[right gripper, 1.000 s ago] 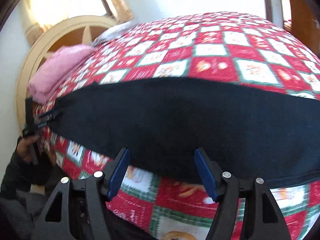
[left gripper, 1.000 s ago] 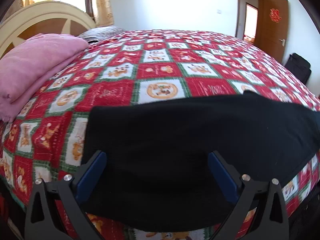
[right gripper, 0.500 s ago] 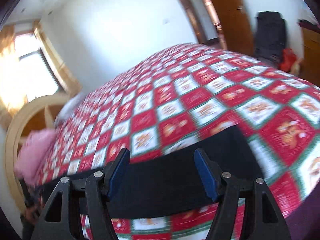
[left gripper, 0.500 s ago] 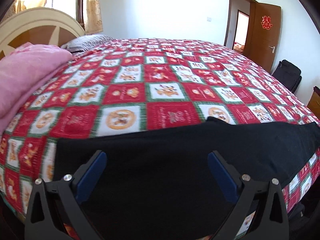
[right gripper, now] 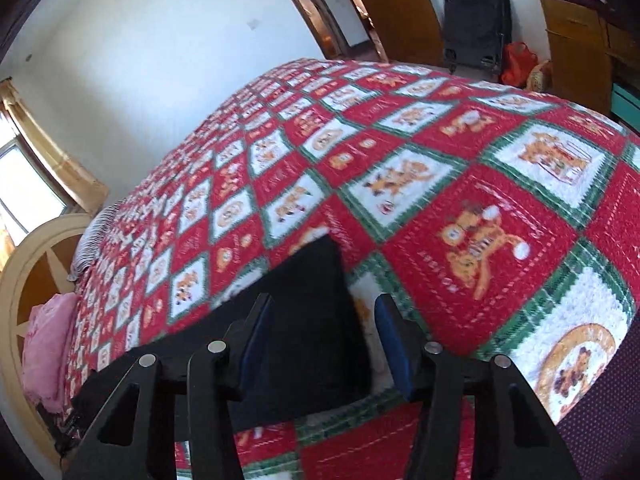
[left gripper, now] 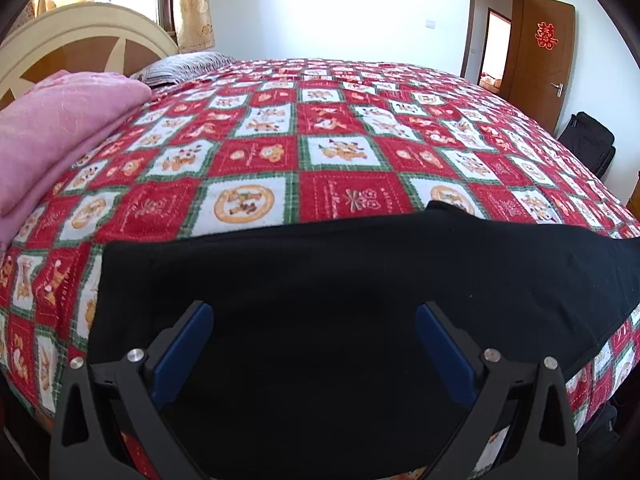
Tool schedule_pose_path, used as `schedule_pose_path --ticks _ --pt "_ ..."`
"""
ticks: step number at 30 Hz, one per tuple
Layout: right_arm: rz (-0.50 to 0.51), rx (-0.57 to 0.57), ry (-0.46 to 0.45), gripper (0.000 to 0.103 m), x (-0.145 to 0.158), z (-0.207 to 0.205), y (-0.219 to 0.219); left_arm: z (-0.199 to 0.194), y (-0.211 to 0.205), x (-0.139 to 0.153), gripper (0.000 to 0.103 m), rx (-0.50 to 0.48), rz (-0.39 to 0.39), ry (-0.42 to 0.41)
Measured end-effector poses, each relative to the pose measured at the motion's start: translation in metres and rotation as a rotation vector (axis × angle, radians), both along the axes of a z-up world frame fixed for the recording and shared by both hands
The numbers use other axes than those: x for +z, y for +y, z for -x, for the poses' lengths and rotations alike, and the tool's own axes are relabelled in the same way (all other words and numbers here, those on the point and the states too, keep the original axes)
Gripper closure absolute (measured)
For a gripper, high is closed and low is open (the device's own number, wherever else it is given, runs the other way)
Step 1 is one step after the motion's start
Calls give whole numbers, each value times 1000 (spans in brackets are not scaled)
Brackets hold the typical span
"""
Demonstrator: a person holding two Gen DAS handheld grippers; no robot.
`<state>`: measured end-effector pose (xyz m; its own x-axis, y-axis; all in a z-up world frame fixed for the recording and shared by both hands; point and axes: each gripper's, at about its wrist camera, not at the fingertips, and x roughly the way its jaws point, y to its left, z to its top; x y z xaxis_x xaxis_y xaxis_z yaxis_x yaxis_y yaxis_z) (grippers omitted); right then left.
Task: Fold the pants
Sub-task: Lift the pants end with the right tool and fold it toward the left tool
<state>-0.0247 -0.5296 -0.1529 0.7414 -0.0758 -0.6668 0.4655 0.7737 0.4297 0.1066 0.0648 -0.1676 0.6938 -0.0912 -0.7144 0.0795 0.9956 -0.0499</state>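
Note:
Black pants (left gripper: 320, 280) lie flat as a long band along the near edge of a bed. My left gripper (left gripper: 314, 320) is open, its blue-padded fingers (left gripper: 184, 348) spread wide just above the left end of the pants. In the right wrist view the other end of the pants (right gripper: 312, 304) shows as a dark strip ending in a squared edge. My right gripper (right gripper: 324, 332) is open, with that end between its blue fingers (right gripper: 394, 344). Whether the fingers touch the cloth is not clear.
The bed has a red, white and green patterned quilt (left gripper: 340, 160). A folded pink blanket (left gripper: 52, 128) and a striped pillow (left gripper: 184, 66) lie by the cream headboard (left gripper: 80, 36). A black suitcase (right gripper: 476, 16), a wooden door (left gripper: 544, 48) and a cabinet (right gripper: 580, 32) stand beyond.
My right gripper has swung right along the pants to their far end and dropped closer to it. My left gripper stays over the left end, with small shifts in view.

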Motion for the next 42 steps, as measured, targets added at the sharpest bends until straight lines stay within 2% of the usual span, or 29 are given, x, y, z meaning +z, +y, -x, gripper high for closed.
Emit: schedule_pose_path --ticks 4,9,12,15,17,20,23,26,29,33,37,42 --pt "-13 57 60 50 -6 0 -1 -1 -1 -5 0 -1 4 14" --pt "2 98 68 50 -9 -3 4 -1 -2 -8 0 1 30 27" --pt "35 121 56 65 -15 -11 11 -1 -4 -11 0 -2 33 38" --pt "71 113 59 87 -17 -13 16 0 -6 -9 0 -8 36 37" --pt "4 126 -11 89 -14 -10 14 1 -7 -4 0 -9 45 30" --pt "55 115 -31 90 -3 -9 25 4 -10 6 0 -18 49 8" --pt "106 129 -68 90 14 -9 46 6 -13 13 0 -25 57 -1" --pt "200 170 -100 91 34 -11 83 8 -19 18 0 -45 66 -4" --pt "275 233 -134 91 49 -15 122 10 -27 22 0 -68 80 -4" --pt "322 333 -171 91 61 -28 175 15 -37 29 0 -112 112 -7" --pt "343 437 -180 91 61 -48 221 22 -46 39 0 -145 163 -19" --pt "352 533 -161 91 43 -70 268 28 -63 46 0 -178 201 -28"
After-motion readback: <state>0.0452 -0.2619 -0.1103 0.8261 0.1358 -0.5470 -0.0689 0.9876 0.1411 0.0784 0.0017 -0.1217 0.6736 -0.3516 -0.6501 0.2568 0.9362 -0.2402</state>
